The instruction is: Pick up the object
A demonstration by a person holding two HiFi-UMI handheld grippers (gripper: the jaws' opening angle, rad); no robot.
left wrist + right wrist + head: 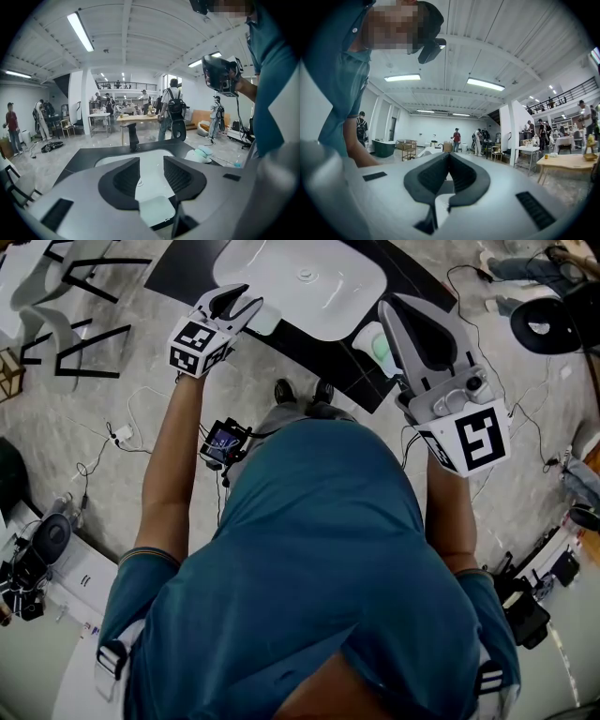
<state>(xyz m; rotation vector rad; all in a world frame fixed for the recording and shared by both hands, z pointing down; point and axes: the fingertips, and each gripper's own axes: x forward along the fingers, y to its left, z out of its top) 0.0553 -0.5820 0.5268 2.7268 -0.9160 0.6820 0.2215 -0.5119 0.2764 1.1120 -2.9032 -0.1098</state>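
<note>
Two grippers were up over a black counter (184, 270) with a white sink (349, 298) set in it. The left gripper (151, 161) had its fingers part way apart and squeezed nothing. The thing to pick up looked to be the pale green block (157, 211). It lay low between those fingers, at the near corner of the sink and close to the counter's front edge. The right gripper (449, 155) had its fingers shut tight with nothing in them. It was held off to the right, near a white and green thing (375, 345). To do this step well, I think the left gripper should go down until one finger is on each side of the block, then squeeze softly and lift straight up. A push from the side could slide the block into the sink or off the front edge. Up above there was lots of open room, and a black tap (133, 138) stood far back, out of the way.
</note>
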